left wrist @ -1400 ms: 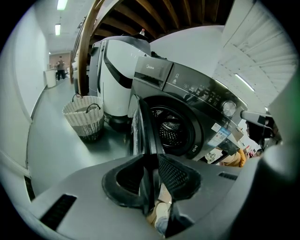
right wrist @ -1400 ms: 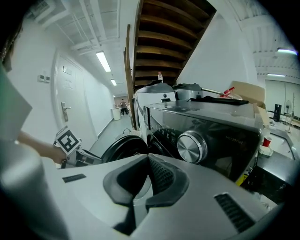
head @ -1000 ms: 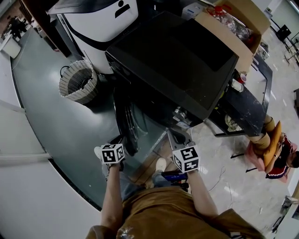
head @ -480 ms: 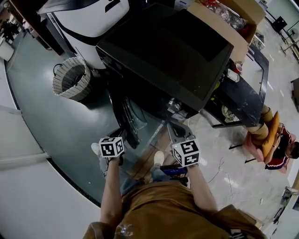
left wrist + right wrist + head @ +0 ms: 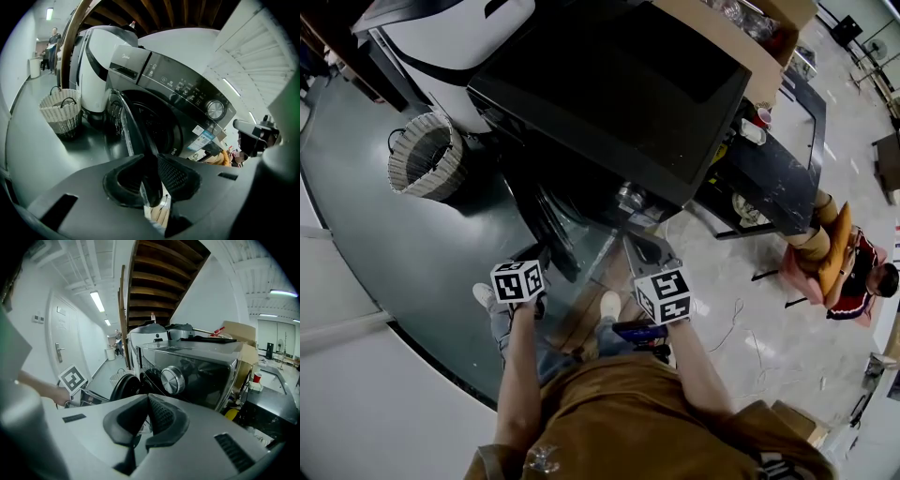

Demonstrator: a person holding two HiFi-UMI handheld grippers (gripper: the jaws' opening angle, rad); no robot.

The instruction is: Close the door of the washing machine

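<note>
The black front-loading washing machine (image 5: 609, 84) stands ahead, its round door (image 5: 551, 230) swung out towards me. In the left gripper view the door's dark rim (image 5: 126, 126) runs down between the pads of my left gripper (image 5: 151, 180), which is shut on that edge in front of the open drum (image 5: 157, 124). In the head view the left gripper (image 5: 539, 255) sits at the door's outer edge. My right gripper (image 5: 639, 246) hovers by the machine's front right corner, near the silver knob (image 5: 171, 379). Its jaws (image 5: 147, 401) are shut on nothing.
A woven basket (image 5: 424, 157) stands on the floor left of the machine, beside a white appliance (image 5: 441, 37). A cardboard box (image 5: 750, 37) and a black table (image 5: 769, 178) are to the right. A person (image 5: 853, 272) sits at the far right.
The head view has slid, so the machine sits higher and further left in it. My left gripper has shifted a little with the door's edge in it. The right gripper has barely moved.
</note>
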